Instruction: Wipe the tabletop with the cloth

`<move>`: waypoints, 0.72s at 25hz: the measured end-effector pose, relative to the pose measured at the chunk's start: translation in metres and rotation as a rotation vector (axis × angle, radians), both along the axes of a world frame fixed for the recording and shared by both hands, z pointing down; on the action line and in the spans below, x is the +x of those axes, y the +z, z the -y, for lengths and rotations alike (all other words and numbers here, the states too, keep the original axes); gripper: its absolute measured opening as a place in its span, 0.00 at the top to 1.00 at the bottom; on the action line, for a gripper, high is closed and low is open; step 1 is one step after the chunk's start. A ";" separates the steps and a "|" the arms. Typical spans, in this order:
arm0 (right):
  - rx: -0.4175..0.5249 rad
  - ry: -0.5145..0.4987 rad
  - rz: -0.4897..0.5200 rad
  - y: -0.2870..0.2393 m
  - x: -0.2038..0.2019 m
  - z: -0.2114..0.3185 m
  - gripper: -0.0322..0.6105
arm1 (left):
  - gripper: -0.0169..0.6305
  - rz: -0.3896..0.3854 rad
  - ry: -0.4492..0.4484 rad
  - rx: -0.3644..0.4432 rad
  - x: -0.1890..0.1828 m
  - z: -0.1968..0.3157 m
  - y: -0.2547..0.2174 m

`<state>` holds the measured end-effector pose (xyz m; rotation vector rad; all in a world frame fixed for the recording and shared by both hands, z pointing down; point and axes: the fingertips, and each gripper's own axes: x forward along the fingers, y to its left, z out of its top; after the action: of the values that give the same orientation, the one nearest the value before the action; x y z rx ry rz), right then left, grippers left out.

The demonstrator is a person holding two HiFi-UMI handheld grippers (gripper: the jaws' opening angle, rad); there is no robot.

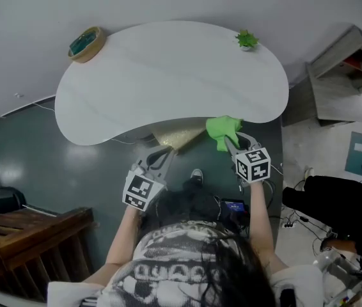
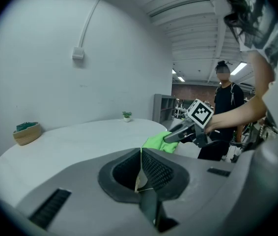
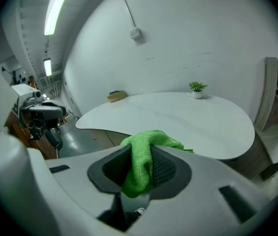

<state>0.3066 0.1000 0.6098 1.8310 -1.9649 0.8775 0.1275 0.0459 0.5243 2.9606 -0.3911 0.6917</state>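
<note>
Low in the frame, centre-left, the left hand-held gripper (image 1: 162, 156) has its jaws pressed together on nothing and stops short of the tabletop (image 1: 168, 75). To its right and slightly higher, the right hand-held gripper (image 1: 231, 143) pinches the green cloth (image 1: 222, 128), bunched at the tabletop's near rim. The bare top lies beyond the cloth, up-frame, its long axis running left to right, so the right side looks better placed to push forward and sweep
</note>
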 end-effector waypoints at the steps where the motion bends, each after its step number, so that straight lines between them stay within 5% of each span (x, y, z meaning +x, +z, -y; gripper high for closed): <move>1: 0.003 -0.008 0.010 -0.002 -0.011 0.000 0.80 | 0.96 0.000 0.005 -0.002 -0.003 -0.001 0.000; 18: 0.076 -0.122 0.056 -0.040 -0.205 0.017 0.80 | 0.96 -0.040 -0.024 -0.007 -0.133 -0.005 -0.008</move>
<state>0.1019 0.0831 0.5695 1.7222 -2.1464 0.8357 -0.0056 0.0512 0.5158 2.9532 -0.4191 0.6289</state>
